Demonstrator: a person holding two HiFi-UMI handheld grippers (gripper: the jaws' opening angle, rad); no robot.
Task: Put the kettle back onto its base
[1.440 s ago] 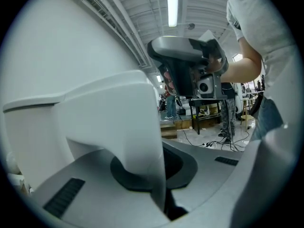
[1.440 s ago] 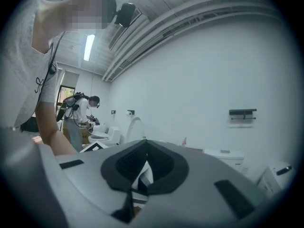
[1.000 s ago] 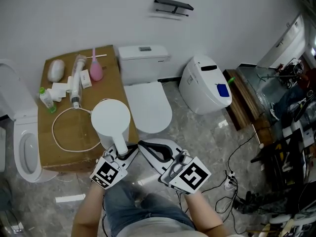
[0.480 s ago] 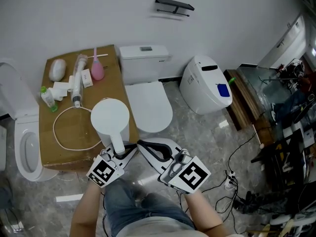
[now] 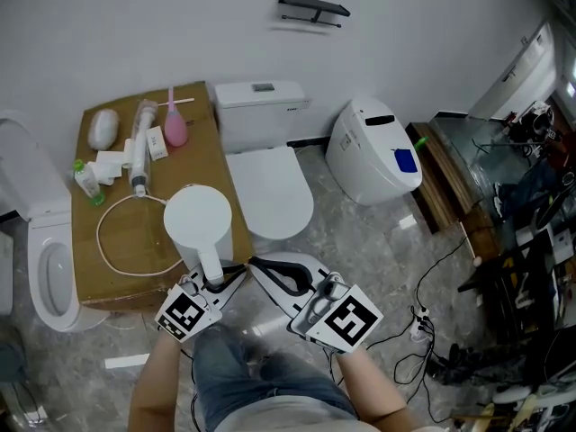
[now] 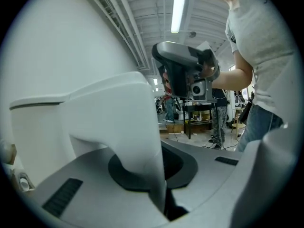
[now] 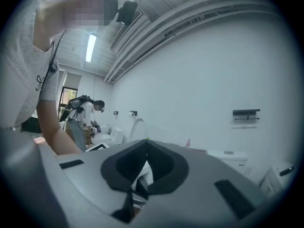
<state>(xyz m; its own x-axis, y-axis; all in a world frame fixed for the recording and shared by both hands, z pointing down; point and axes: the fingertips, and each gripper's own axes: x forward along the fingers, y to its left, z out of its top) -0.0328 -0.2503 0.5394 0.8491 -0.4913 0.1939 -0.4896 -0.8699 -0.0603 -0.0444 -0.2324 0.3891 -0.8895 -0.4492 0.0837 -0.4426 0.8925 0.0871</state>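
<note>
In the head view a white kettle with a round lid hangs over the near right corner of a cardboard box top. My left gripper is shut on the kettle's handle, which fills the left gripper view between the jaws. A white cord loops on the box and runs under the kettle; the base itself is hidden. My right gripper is just right of the kettle, over the floor, shut with nothing held, and in its own view the right gripper points level toward the wall.
On the box's far end lie a pink bulb, a clear tube and a small green-capped bottle. A white toilet stands right of the box, another toilet left, a third farther right. Cables cross the floor.
My left gripper and the kettle have drifted slightly to the left. The right gripper has not moved.
</note>
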